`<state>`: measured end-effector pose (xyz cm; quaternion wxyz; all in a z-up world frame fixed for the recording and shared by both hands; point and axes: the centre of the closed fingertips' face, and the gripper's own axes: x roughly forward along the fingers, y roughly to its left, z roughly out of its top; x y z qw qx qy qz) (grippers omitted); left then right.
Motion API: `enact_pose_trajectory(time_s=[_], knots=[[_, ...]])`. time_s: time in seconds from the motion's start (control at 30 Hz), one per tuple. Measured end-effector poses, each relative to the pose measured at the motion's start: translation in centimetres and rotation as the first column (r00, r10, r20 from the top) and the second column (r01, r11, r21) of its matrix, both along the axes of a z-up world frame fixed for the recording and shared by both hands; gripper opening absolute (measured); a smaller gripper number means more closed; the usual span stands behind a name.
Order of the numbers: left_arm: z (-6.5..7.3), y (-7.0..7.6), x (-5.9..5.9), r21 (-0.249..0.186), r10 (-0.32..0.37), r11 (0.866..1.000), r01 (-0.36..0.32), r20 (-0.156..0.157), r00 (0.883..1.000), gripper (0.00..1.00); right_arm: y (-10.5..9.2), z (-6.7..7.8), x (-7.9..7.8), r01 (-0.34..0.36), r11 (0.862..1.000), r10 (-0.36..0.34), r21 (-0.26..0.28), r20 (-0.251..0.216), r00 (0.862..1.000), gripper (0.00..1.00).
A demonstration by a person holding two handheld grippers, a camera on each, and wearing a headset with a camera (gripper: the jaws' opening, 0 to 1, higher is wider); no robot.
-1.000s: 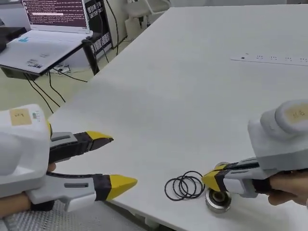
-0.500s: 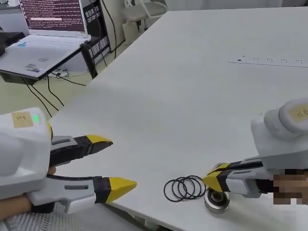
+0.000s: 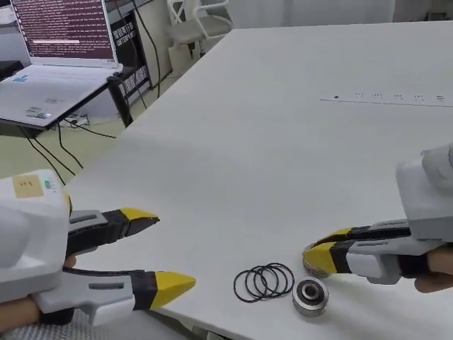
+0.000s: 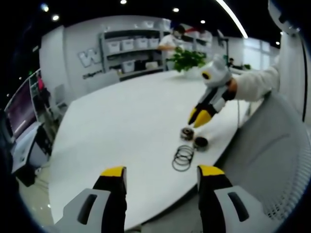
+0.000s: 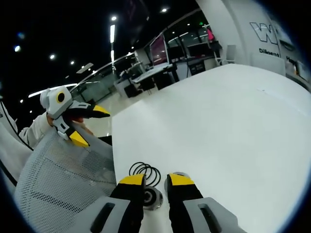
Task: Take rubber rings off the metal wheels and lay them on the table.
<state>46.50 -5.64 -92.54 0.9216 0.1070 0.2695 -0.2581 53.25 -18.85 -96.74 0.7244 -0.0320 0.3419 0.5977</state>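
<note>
Bright, even overhead light washes the white table (image 3: pixel 283 142) in the head view, leaving only faint soft shadows at lower centre, while both gripper views bend strongly toward their edges, with ceiling lamps (image 4: pixel 233 17) glaring along the top and soft-focus backgrounds.

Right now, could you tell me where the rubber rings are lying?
In the head view the rubber rings lie flat on the table near its front edge, just left of a metal wheel and the right gripper.
</note>
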Motion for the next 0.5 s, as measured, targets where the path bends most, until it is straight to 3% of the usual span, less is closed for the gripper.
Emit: enact_pose_trajectory(time_s=[0.23, 0.5], knots=[[0.0, -0.3, 0.0, -0.018, -0.009, 1.000, 0.009, -0.004, 1.000, 0.65, -1.7, 1.4, -0.8, 0.006, 0.998, -0.009, 0.056, 0.045, 0.999, 0.30], [0.0, -0.5, -0.2, -0.031, -0.025, 0.999, 0.025, -0.006, 1.000, 0.70, -3.5, 2.0, -2.7, -0.007, 0.998, 0.002, 0.056, 0.094, 0.996, 0.46]])
